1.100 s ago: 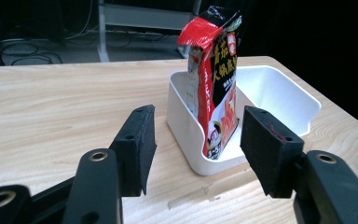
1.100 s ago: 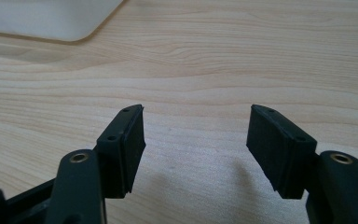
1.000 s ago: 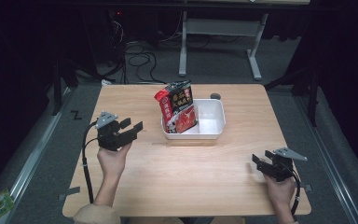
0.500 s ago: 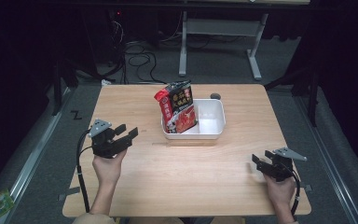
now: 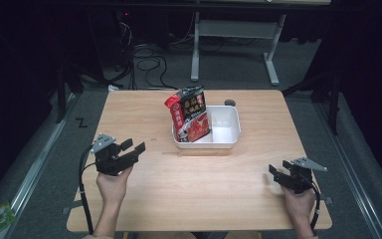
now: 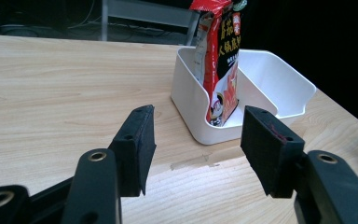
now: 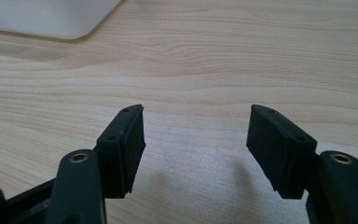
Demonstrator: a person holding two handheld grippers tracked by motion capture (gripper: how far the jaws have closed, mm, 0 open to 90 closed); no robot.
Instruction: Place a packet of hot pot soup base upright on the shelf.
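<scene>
— What's in the white bin (image 5: pixel 229 130)?
— Two snack packets (image 5: pixel 191 119), red and black, upright against its left wall; the rest is bare. It sits mid-tabletop (image 5: pixel 144 199).
— And the claws?
— Left claw (image 5: pixel 133 148) released, empty, well apart from the bin. Right claw (image 5: pixel 275 172) also released, empty, near the front right corner.
— Anything unclear?
— The packets' print is too small to read.
</scene>
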